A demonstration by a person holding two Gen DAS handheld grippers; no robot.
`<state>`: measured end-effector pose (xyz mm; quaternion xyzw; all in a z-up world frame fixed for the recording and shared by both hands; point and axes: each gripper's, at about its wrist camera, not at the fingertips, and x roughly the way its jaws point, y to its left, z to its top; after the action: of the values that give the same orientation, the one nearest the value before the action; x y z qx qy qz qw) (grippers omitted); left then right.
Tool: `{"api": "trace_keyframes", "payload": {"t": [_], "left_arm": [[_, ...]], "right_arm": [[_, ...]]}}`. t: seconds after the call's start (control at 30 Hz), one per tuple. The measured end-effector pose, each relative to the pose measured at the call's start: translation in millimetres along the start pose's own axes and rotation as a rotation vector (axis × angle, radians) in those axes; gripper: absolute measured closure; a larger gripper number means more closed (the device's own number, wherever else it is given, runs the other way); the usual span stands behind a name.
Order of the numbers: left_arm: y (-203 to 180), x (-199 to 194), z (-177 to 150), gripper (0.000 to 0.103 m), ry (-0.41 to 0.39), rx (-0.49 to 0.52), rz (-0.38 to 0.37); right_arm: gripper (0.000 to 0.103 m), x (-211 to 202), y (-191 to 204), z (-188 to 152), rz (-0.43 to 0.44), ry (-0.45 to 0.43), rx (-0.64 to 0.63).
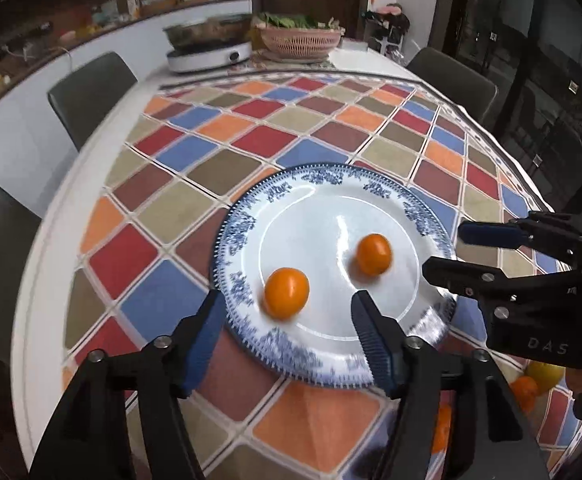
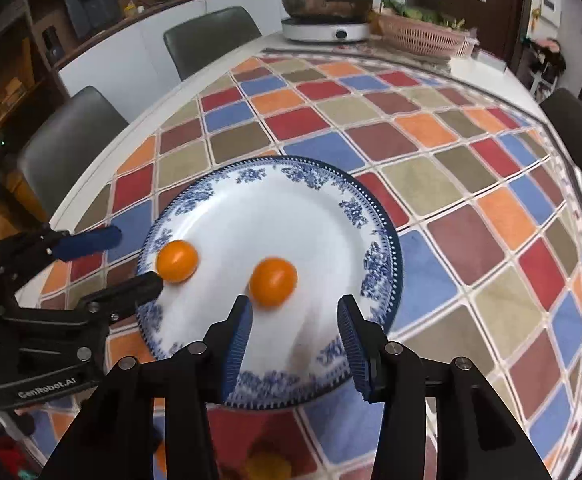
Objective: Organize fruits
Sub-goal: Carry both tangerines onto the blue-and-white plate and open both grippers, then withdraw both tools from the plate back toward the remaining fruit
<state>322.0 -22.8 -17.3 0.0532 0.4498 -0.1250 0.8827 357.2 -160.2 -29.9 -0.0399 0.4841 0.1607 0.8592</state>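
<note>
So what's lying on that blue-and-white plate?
Two small orange fruits lie apart on the plate. Both grippers' fingers cover parts of its near rim.

Left gripper [image 1: 287, 316] angled steeply down, jaws apart, nothing pressed between blue pads. Right gripper [image 2: 293, 322] beside it, same downward tilt, jaws apart too, narrower gap, pads gripping nothing. Both black-framed, fingertips close together, not touching.
</note>
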Motion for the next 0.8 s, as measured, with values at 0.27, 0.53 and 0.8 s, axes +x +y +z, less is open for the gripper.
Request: {"api": "trace_keyframes", "payload": {"t": [0.27,0.53,0.8], "left_arm": [[-10,-54,-25,0.028,-0.067,-0.004,-0.003],[-14,-104,-46,0.019,-0.126,-0.020,0.032],[-20,-133,-79,0.017,-0.161,-0.037,0.066]], "right_arm": [[0.040,-54,16,-27,-0.020,-0.095,0.002],[0.037,-96,38,-54,-0.030,-0.156,-0.018],[0.035,-117,53,-86,-0.012,-0.168,0.003]]}}
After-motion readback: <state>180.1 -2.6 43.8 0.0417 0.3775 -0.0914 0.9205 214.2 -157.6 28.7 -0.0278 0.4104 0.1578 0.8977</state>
